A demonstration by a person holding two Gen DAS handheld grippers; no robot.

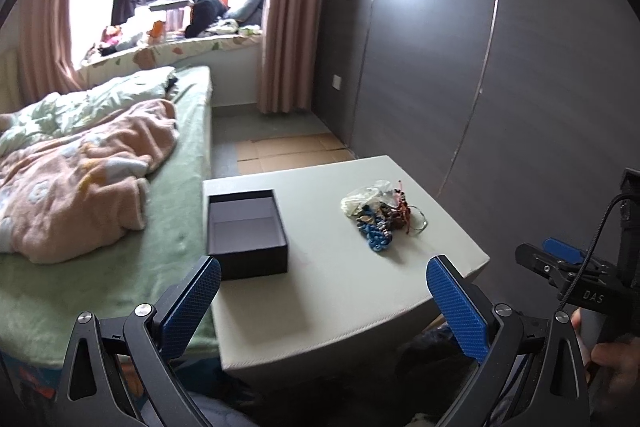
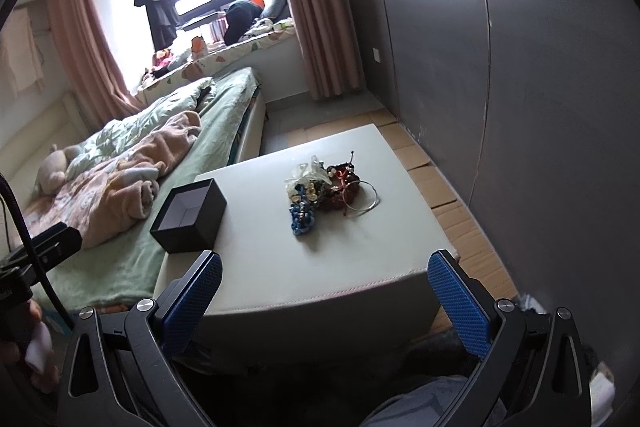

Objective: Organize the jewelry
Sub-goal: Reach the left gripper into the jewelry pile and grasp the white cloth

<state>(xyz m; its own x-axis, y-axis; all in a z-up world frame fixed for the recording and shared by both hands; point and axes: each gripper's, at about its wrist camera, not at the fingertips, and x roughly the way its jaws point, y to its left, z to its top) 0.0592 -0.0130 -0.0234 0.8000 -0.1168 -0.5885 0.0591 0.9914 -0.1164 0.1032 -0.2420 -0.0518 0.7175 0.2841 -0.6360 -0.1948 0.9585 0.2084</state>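
A pile of jewelry (image 1: 380,217) lies on a white padded stool (image 1: 340,291): blue beads, dark red beads, a thin metal bangle and a clear plastic bag. It also shows in the right wrist view (image 2: 328,193). An open, empty black box (image 1: 244,231) stands at the stool's left edge, also in the right wrist view (image 2: 188,217). My left gripper (image 1: 324,301) is open and empty, held before the stool's near edge. My right gripper (image 2: 324,301) is open and empty, also short of the stool; it shows at the right of the left wrist view (image 1: 560,259).
A bed (image 1: 100,187) with a green sheet and a pink blanket adjoins the stool on the left. A dark grey wardrobe (image 1: 500,67) stands on the right. Cardboard sheets (image 1: 288,147) cover the floor beyond the stool. A window with pink curtains is at the back.
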